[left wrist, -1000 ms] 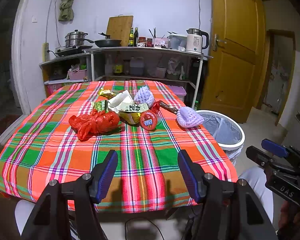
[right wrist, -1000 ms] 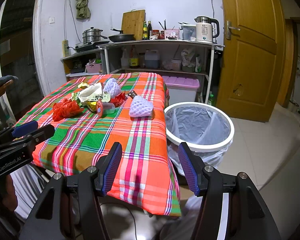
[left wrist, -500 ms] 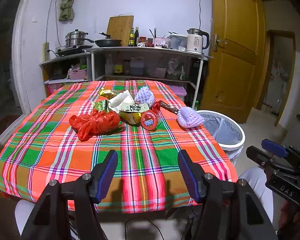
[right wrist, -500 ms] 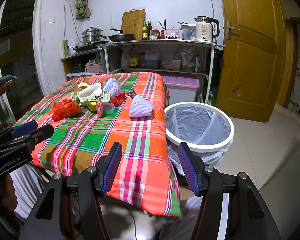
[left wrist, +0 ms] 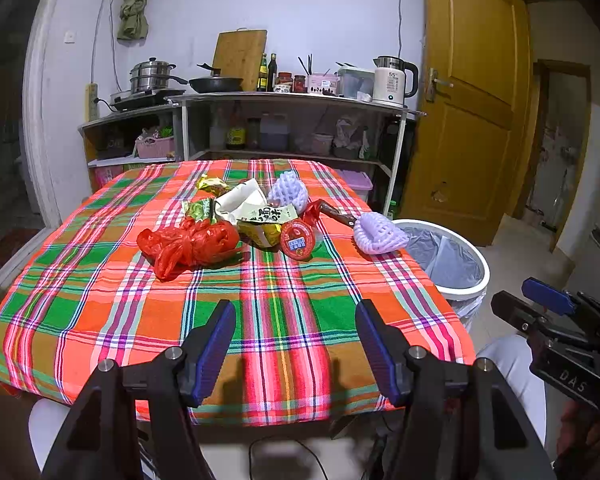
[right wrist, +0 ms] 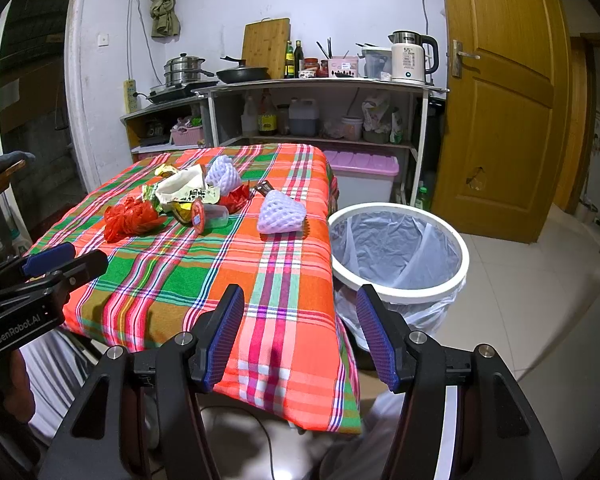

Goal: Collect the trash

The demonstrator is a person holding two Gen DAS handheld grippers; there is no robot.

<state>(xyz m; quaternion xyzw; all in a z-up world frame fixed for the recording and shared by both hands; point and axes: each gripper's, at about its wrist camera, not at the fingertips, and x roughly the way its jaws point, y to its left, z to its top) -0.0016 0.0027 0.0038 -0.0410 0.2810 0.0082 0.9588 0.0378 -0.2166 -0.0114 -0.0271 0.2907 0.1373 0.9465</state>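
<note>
Trash lies in a heap on the plaid tablecloth (left wrist: 260, 304): a red plastic bag (left wrist: 188, 242), a red-lidded cup (left wrist: 298, 236), wrappers (left wrist: 260, 216) and two purple foam fruit nets (left wrist: 378, 229) (left wrist: 287, 192). A white bin (right wrist: 398, 248) with a grey liner stands on the floor right of the table (right wrist: 292, 280). My left gripper (left wrist: 296, 344) is open and empty over the table's near edge. My right gripper (right wrist: 300, 336) is open and empty above the table's near right corner, beside the bin. The bag (right wrist: 130, 218) and the near net (right wrist: 280, 212) also show in the right wrist view.
A metal shelf (left wrist: 292, 98) with pots, bottles and a kettle (left wrist: 392, 80) stands behind the table. A wooden door (left wrist: 472, 100) is at the right. A pink-lidded box (right wrist: 364, 176) sits under the shelf. Tiled floor lies right of the bin.
</note>
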